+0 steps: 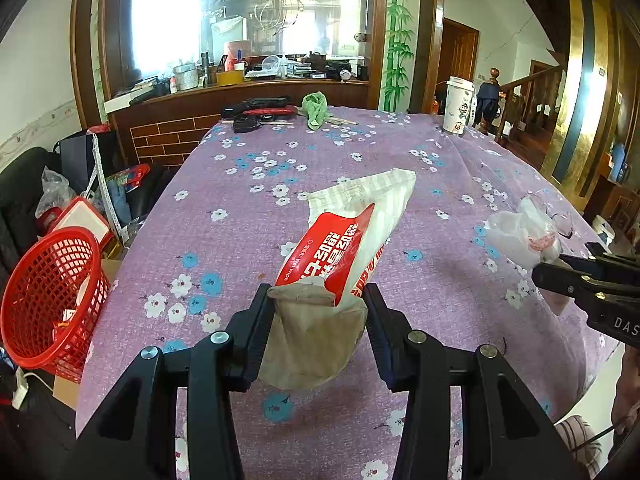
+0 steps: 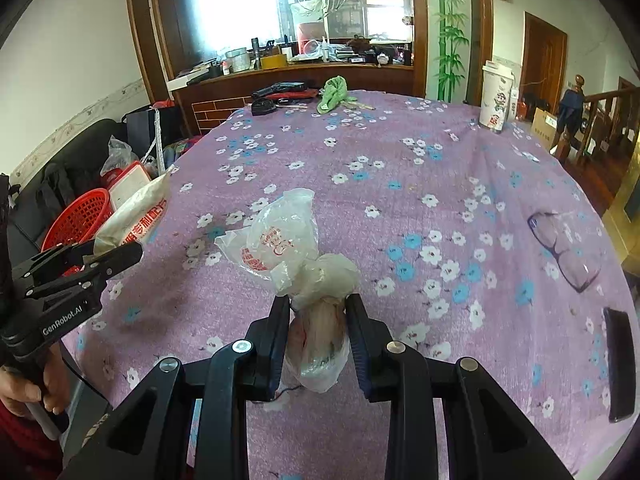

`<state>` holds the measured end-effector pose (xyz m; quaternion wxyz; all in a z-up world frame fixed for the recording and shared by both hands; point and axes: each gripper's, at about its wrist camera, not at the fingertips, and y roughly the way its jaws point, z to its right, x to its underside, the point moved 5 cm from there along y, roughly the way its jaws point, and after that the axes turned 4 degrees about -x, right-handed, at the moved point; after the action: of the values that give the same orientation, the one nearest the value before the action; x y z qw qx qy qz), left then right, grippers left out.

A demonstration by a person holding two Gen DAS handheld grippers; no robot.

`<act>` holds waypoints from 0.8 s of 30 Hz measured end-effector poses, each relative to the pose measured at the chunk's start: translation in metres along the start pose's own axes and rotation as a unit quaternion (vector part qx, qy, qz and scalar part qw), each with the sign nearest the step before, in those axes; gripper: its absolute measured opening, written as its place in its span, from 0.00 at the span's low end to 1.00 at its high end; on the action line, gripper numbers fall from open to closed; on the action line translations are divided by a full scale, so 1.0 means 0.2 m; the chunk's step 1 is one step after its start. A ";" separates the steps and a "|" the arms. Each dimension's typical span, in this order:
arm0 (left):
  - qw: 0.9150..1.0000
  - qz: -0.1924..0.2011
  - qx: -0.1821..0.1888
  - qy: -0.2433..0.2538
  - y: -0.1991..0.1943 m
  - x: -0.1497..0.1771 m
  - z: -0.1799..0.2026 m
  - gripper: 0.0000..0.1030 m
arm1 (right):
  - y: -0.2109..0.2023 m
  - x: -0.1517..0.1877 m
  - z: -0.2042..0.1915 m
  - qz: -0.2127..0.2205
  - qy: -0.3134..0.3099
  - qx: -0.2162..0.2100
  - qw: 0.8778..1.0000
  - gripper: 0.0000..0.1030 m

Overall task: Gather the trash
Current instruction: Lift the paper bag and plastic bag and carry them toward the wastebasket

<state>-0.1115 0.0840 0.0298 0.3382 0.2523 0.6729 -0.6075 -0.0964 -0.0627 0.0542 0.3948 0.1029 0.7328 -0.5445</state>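
While both tools hang above the near edge of the table (image 2: 400,168), the left gripper (image 1: 318,300) clamps one wipes packet (image 1: 340,240) and the right gripper (image 2: 318,308) pinches one plastic bag (image 2: 288,240). One red basket (image 1: 52,296) sits off the left edge. Farther on, the flowered cloth lies open up to one cup (image 2: 495,98) and one green rag (image 2: 334,94).

Left gripper (image 1: 318,300): jaws part-closed, clamped on a held item, pointing forward and downward. Right gripper (image 2: 318,306): jaws nearly together, clamped on a held item. A hand (image 2: 24,392) grasps the left handle.
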 end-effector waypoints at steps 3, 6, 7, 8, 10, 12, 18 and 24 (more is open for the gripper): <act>1.000 0.001 0.002 0.003 0.01 -0.02 0.02 0.43 | 0.02 -0.03 -0.01 -0.001 -0.005 0.003 1.000 0.30; 1.000 0.005 0.003 0.008 0.01 -0.04 0.03 0.43 | 0.05 -0.04 -0.01 -0.004 -0.008 0.006 1.000 0.30; 1.000 0.005 0.003 0.009 0.02 -0.05 0.03 0.43 | 0.05 -0.05 0.00 -0.004 -0.008 0.007 1.000 0.30; 1.000 0.005 0.004 0.009 0.02 -0.06 0.04 0.43 | 0.06 -0.05 0.00 -0.005 -0.008 0.008 1.000 0.30; 1.000 0.004 0.004 0.009 0.03 -0.07 0.04 0.43 | 0.06 -0.06 0.00 -0.004 -0.009 0.008 1.000 0.30; 1.000 0.004 0.004 0.009 0.03 -0.07 0.04 0.43 | 0.05 -0.06 0.00 -0.003 -0.008 0.008 1.000 0.30; 1.000 0.003 0.002 -0.002 0.02 -0.06 0.02 0.43 | 0.04 -0.04 0.01 -0.006 -0.003 0.011 1.000 0.30; 1.000 -0.001 -0.002 -0.007 0.00 -0.01 -0.01 0.43 | -0.01 -0.01 0.03 -0.004 0.001 0.017 1.000 0.30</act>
<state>-0.1102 0.0862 0.0315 0.3422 0.2469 0.6719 -0.6086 -0.0938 -0.0686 0.0557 0.3901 0.1076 0.7242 -0.5584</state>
